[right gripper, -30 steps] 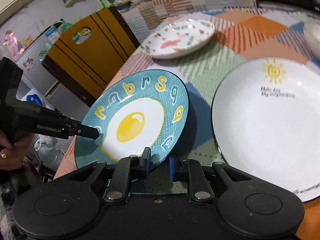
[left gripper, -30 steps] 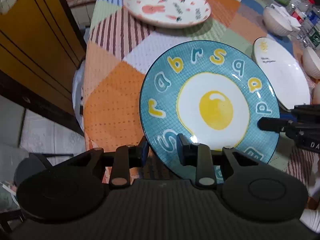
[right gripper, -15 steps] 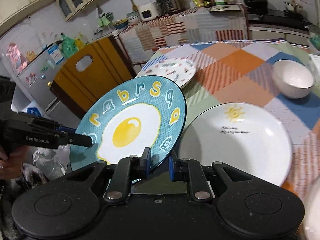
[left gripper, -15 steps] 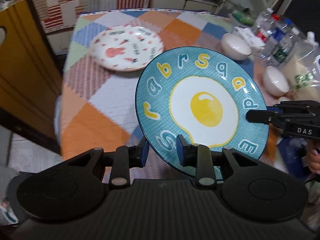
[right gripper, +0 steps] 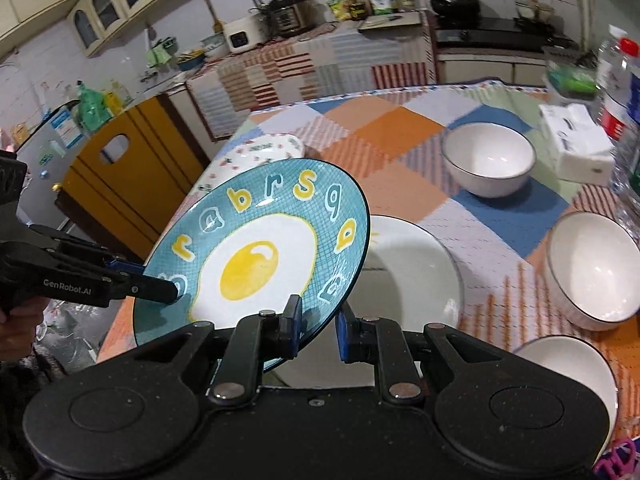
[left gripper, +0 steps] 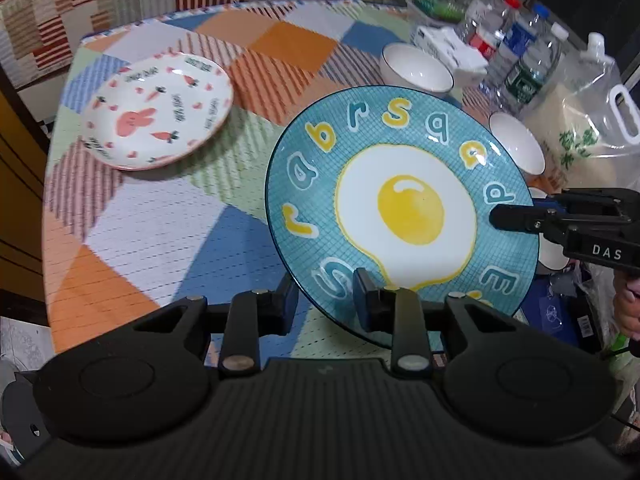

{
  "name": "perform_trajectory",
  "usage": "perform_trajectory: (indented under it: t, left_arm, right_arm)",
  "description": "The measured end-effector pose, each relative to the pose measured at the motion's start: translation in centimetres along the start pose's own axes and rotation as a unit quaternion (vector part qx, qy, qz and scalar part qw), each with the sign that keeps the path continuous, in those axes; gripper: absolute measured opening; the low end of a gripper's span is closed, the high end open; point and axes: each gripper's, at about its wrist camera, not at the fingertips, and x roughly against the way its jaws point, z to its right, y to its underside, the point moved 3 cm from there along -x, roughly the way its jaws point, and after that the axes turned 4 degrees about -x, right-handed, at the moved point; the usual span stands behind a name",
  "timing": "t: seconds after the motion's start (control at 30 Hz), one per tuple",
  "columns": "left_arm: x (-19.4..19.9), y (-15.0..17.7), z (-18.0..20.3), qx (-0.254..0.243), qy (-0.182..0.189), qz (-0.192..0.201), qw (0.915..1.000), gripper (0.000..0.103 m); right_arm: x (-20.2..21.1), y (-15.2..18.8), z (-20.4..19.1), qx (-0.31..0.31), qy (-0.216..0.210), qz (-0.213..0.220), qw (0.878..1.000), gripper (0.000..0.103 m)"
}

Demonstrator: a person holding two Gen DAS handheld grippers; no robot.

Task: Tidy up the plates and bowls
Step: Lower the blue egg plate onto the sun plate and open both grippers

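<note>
Up it comes: a second ago the blue egg plate (left gripper: 404, 216) sat low over the cloth, and now it rides higher and further along the table, with the bowls swinging into sight beyond it. The left tongs (left gripper: 325, 300) are clamped on the plate's near rim, one finger under and one on the glazed face. The right tongs (right gripper: 318, 326) are clamped on the opposite edge, so the plate hangs in the air between the two, tilted, face toward the left camera.

Straight ahead of the right tongs and under the raised rim lies the white sun plate (right gripper: 416, 284), the likely landing spot for a stack. Off to the left tongs' far left rests the rabbit plate (left gripper: 158, 112). Beyond the egg plate's top edge sits a white bowl (left gripper: 416, 70), and another bowl (left gripper: 518, 148) tucks in just behind its right rim.

Where could this go wrong? Both grips bite only a thin strip of slick glaze. If one hand leads the other or twists, the plate could pivot out of a pinch and drop edge-first onto the sun plate. That is a chip waiting to happen. Set it down tilted and the low rim strikes first and skids. Swing too wide to the right and the rim may clip that near bowl or the bottles (left gripper: 528, 64) crowded behind it.
</note>
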Motion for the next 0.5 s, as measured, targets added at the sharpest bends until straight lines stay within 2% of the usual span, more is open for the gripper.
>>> perform_trajectory:
  t: [0.5]
  left_arm:
    - [-6.5, -0.9, 1.5, 0.004, 0.007, -0.070, 0.9975, 0.028]
  right_arm:
    - [-3.4, 1.6, 5.4, -0.032, 0.015, -0.045, 0.998, 0.022]
